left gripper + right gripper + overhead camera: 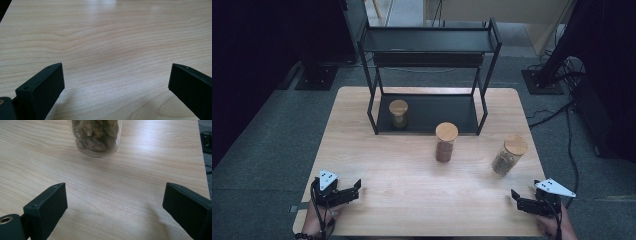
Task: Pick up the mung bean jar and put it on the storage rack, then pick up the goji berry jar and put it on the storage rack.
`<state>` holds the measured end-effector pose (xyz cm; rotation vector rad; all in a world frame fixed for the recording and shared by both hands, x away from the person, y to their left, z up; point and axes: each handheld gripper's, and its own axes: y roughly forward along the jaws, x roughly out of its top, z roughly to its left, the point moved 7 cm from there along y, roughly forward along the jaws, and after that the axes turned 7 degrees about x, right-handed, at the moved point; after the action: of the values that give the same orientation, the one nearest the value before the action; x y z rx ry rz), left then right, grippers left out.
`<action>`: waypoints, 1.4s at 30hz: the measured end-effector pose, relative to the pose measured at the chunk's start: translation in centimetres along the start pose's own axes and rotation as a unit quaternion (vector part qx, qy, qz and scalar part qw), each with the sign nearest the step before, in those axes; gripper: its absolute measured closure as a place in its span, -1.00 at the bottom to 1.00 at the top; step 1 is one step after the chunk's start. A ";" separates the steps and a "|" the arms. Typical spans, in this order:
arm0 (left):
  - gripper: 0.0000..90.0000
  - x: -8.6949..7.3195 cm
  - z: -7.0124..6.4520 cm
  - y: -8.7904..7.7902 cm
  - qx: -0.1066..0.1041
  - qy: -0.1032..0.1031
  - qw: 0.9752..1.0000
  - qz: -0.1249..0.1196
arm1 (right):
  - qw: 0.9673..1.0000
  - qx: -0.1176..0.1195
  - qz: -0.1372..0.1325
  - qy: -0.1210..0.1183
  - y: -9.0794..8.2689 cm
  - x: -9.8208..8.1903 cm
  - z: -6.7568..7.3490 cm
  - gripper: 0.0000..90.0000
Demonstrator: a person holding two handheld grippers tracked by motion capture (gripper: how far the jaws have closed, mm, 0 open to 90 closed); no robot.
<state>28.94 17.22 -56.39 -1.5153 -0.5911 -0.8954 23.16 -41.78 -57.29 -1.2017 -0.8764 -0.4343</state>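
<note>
Nearest me, the left gripper (357, 186) rests at the table's (412, 200) near left corner, jaws spread and empty. Rightward, the right gripper (515, 196) likewise gapes empty, the glass jar (509, 155) of brown lumps standing just beyond it.

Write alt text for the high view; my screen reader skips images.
Three cork-lidded jars stand on a wooden table: one on a black rack's lower shelf, two in front. Open left gripper and right gripper rest at the near corners.
</note>
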 end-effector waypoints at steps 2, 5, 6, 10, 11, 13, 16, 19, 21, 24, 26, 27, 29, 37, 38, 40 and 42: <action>-0.99 0.0 0.1 0.0 -0.003 -0.004 1.000 0.000 | 1.000 0.000 0.000 0.001 0.0 0.0 0.0 -0.88; -0.99 0.0 0.2 0.0 -0.006 -0.012 1.000 -0.001 | 1.000 -0.002 0.001 0.003 0.0 0.0 0.0 -0.88; -0.99 0.0 0.2 -0.1 -0.007 -0.012 1.000 -0.001 | 1.000 -0.002 0.001 0.003 0.0 0.0 -0.1 -0.88; -0.99 -0.1 0.2 -0.1 -0.009 -0.015 1.000 -0.002 | 1.000 -0.002 0.000 0.004 0.0 0.0 -0.1 -0.88; -0.99 -0.1 0.2 -0.2 -0.007 -0.014 1.000 -0.002 | 1.000 -0.002 -0.001 0.004 0.0 0.0 -0.1 -0.88; -0.99 -0.1 0.2 -0.2 -0.006 -0.008 1.000 -0.002 | 1.000 -0.001 -0.002 0.001 -0.1 0.0 0.0 -0.88; -0.99 -0.1 0.1 -0.1 -0.007 -0.006 1.000 0.001 | 1.000 -0.003 0.000 -0.013 -0.1 0.0 0.3 -0.89; -0.99 -0.1 0.1 -0.1 -0.010 -0.007 1.000 0.003 | 1.000 -0.007 0.001 -0.015 -0.1 0.1 0.4 -0.89; -0.99 -0.1 0.1 -0.1 -0.011 -0.009 1.000 0.003 | 1.000 -0.011 -0.001 -0.007 -0.2 0.2 0.3 -0.89; -0.99 -0.1 0.1 -0.1 -0.013 -0.010 1.000 0.005 | 1.000 -0.016 -0.002 0.004 -0.3 0.2 0.2 -0.88; -0.99 -0.1 0.1 0.0 -0.013 -0.008 1.000 0.007 | 0.999 -0.001 -0.014 0.029 -0.4 0.4 0.5 -0.88; -0.99 -0.1 0.1 0.0 -0.014 -0.008 1.000 0.007 | 0.999 0.000 -0.016 0.027 -0.4 0.6 0.7 -0.88; -0.99 -0.1 0.1 0.0 -0.014 -0.008 1.000 0.008 | 1.000 -0.001 -0.014 0.018 -0.3 0.7 1.2 -0.88; -0.99 -0.1 0.0 0.0 -0.013 -0.005 1.000 0.009 | 1.000 0.024 -0.005 0.001 0.8 1.2 3.5 -0.88; -0.99 -0.1 0.0 0.0 -0.013 -0.004 1.000 0.009 | 1.000 0.029 -0.005 0.002 0.9 1.3 3.8 -0.88; -0.99 -0.2 0.0 0.0 -0.010 -0.002 1.000 0.010 | 0.999 0.038 -0.009 0.001 0.9 1.5 4.6 -0.88; -0.99 -0.2 0.0 0.0 -0.009 -0.001 1.000 0.010 | 0.999 0.044 -0.013 -0.002 0.9 1.7 5.3 -0.88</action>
<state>28.86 17.21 -56.55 -1.5364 -0.5686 -0.8863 23.00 -36.33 -55.96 -1.1127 -0.9060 -0.4098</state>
